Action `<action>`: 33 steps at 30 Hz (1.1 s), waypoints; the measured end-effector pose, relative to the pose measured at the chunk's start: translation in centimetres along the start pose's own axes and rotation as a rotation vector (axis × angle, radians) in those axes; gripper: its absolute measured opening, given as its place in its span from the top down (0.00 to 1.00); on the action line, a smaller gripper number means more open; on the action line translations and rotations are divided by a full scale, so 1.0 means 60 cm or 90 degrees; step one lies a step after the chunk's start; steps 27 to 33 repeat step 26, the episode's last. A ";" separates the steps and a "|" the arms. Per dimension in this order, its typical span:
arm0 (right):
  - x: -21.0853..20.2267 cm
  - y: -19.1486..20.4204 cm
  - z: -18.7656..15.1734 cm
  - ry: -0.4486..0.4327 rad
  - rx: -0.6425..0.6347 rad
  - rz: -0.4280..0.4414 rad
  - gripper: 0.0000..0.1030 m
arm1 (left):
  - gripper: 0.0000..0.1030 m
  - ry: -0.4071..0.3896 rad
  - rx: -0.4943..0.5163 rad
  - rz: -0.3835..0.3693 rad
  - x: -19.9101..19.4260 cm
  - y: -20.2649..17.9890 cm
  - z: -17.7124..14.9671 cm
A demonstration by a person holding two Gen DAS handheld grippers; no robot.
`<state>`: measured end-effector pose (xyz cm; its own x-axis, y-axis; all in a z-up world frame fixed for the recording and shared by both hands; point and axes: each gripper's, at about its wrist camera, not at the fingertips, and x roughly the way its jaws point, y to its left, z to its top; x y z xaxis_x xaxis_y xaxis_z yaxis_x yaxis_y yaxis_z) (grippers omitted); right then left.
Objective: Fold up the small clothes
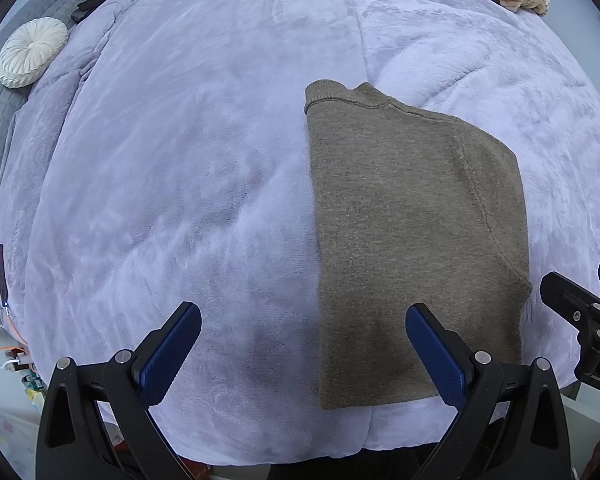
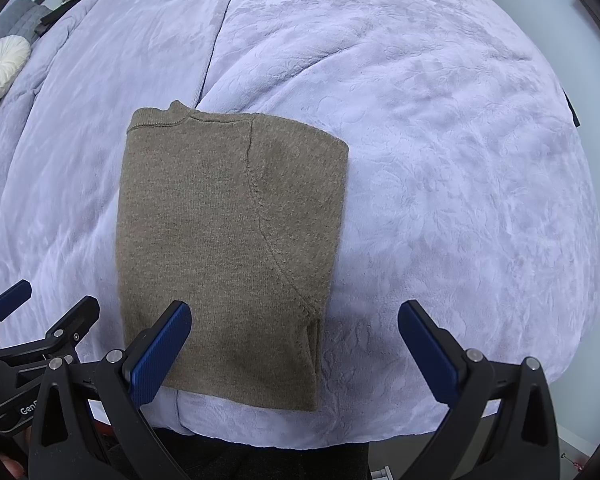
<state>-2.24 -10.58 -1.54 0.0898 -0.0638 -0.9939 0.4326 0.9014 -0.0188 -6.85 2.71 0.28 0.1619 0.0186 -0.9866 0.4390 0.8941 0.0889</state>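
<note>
Both the left gripper (image 1: 303, 343) and right gripper (image 2: 294, 340) hover wide open and empty over the soft, limp olive-brown knitted sweater (image 2: 228, 216), best pinched at its hem corners near the lavender plush blanket's (image 2: 440, 160) near edge.

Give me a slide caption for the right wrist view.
Open right gripper above folded brown sweater on lilac blanket.

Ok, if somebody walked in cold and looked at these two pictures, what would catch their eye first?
First the olive-brown knit sweater, folded into a tall rectangle with its collar at the far end, lying flat on the lavender plush blanket near the bed's front edge. Next, the left gripper and right gripper, both open and holding nothing, with blue-padded fingers poised by the sweater's near end. A round white pleated cushion sits far left.
</note>
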 end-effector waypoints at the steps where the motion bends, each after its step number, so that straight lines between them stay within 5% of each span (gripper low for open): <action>1: 0.000 0.001 0.001 0.000 0.000 0.000 0.00 | 0.00 0.000 0.000 0.000 0.000 0.000 0.000; 33: 0.009 0.001 0.005 0.012 -0.002 -0.001 0.00 | 0.00 -0.013 -0.002 0.000 -0.001 0.003 0.004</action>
